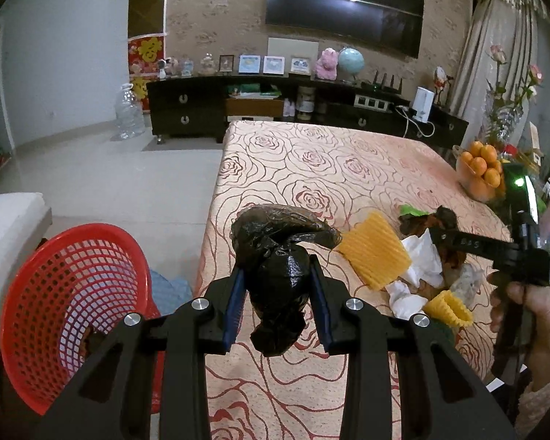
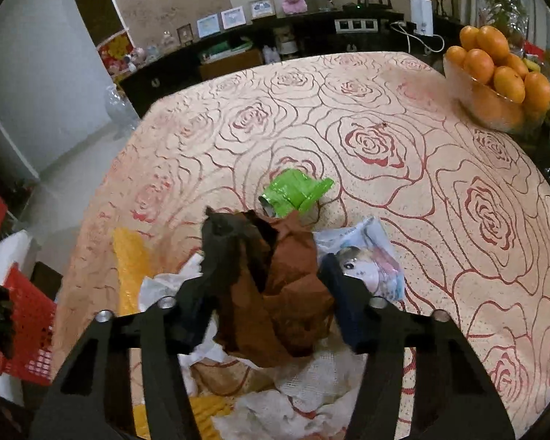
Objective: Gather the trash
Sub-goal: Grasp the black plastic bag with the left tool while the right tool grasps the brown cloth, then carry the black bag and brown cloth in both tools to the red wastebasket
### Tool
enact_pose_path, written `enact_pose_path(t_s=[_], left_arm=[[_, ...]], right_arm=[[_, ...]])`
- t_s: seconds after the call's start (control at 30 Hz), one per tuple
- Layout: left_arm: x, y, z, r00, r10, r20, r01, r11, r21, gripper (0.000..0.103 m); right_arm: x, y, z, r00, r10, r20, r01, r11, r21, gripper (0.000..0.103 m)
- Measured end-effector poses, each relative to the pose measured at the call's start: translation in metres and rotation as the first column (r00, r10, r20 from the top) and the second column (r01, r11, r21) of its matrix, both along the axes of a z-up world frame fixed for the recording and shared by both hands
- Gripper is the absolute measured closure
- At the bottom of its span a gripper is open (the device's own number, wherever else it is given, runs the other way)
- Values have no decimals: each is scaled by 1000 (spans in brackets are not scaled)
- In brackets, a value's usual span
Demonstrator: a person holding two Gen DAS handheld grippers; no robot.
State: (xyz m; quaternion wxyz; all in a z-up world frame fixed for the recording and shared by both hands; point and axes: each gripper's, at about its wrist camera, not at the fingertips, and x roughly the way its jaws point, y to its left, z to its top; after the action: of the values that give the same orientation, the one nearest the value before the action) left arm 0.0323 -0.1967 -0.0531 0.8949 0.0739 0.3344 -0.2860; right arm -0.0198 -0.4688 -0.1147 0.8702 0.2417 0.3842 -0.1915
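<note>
On the rose-patterned counter [image 2: 403, 139], a heap of rubbish is gathered near the front edge: crumpled white tissues [image 2: 275, 410], yellow ribbed paper cups [image 1: 376, 253], a green wrapper [image 2: 293, 192], a printed plastic packet [image 2: 366, 253] and a crumpled brown paper piece [image 2: 293, 293]. Two pickups are judged to be under way at once, and the step is done well if the load already gripped is carried clear of the counter edge and let go only once it hangs over the red mesh plastic basket [image 1: 66, 311], which stands on the floor to the left of the counter; a release too early would drop it on the floor beside the rim. The left gripper [image 1: 278, 293] is clenched on a knotted black plastic bag [image 1: 278, 275], whose bulk is pinched between the blue pads with loose ends bulging above and below, so a firm hold should be kept until it is over the basket. The right gripper [image 2: 267, 286] is set down into the heap with its fingers about half open, either side of the brown paper; the paper fills the gap and appears to be pressed by both pads, though the blur leaves the firmness of the hold uncertain. Neighbouring tissues should be left undisturbed when it is lifted, since loose scraps could be dragged off the edge.
</note>
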Motion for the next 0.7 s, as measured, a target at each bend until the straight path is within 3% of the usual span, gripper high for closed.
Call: enact_pose_path(t_s=[0.27, 0.7], left_arm=[[-4, 4, 10, 999, 11, 31, -10, 1000, -8, 72], [-5, 21, 27, 996, 43, 73, -41, 999, -22, 72]], right_arm=[[-25, 22, 54, 987, 52, 152, -44, 998, -53, 54], [-32, 53, 91, 959, 146, 242, -115, 984, -136, 54]])
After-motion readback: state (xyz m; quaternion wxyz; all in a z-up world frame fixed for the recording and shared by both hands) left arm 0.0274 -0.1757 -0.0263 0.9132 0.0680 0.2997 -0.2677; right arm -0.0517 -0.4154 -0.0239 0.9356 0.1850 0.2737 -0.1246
